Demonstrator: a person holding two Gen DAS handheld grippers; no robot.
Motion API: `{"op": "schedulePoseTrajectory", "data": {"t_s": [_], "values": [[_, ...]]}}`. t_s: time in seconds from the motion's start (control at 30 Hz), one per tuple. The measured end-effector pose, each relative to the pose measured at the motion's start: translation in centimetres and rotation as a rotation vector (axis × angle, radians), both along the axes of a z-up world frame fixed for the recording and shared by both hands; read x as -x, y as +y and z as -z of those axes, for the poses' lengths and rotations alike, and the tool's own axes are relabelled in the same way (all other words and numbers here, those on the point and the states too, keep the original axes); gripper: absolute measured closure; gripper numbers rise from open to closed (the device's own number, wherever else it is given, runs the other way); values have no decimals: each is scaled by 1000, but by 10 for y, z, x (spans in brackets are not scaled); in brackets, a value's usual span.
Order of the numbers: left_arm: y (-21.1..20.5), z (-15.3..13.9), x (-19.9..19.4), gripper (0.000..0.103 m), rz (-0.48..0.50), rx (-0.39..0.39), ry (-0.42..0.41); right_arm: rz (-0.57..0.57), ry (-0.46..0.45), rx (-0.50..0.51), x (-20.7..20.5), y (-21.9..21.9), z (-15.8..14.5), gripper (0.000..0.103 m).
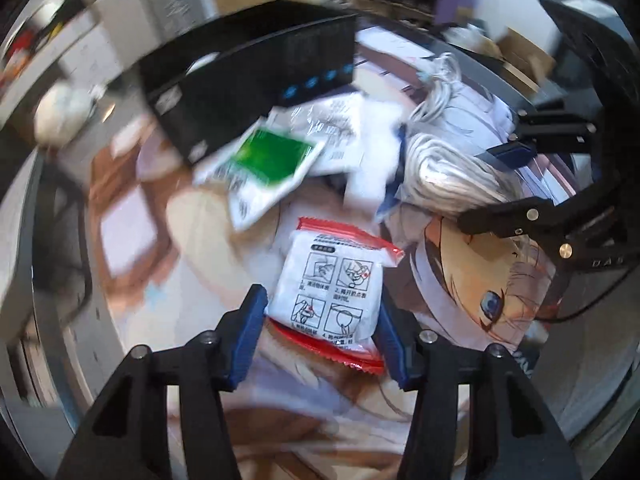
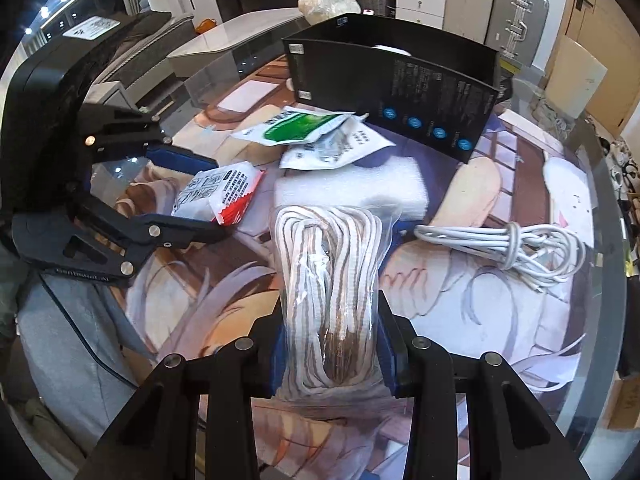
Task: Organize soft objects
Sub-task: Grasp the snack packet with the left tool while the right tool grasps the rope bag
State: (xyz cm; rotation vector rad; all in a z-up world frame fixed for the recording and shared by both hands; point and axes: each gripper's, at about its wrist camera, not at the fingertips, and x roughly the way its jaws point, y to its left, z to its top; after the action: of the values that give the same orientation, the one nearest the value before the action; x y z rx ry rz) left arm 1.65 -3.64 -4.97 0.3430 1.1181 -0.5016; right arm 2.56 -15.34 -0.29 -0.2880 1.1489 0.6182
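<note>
Left hand-held gripper (image 1: 320, 332) clamped on the red-edged white packet (image 1: 334, 280), lifted over the desk (image 1: 132, 224). Right hand-held gripper (image 2: 330, 344) clamped on the bagged rope bundle (image 2: 330, 264). Ahead of it: foam block (image 2: 352, 188), green sachet (image 2: 298, 126), black box (image 2: 400, 84). White cable coil (image 2: 508, 244) to its right.

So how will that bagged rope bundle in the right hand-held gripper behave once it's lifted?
The bagged rope bundle will probably sag: it is loose coiled cord in thin clear plastic. The glossy film may slip between the right hand-held gripper pads. It looks light, and unlikely to be damaged by the squeeze.
</note>
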Motion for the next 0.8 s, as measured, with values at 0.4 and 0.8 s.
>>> {"op": "schedulePoseTrajectory", "data": {"t_s": [0.4,0.8], "values": [[-3,-4,3,21,46,20,14,5,-3,16,-5,7,3,61],[6,4,1,46,-35,62,-1,9,-6,18,-7,8,6,54]]}}
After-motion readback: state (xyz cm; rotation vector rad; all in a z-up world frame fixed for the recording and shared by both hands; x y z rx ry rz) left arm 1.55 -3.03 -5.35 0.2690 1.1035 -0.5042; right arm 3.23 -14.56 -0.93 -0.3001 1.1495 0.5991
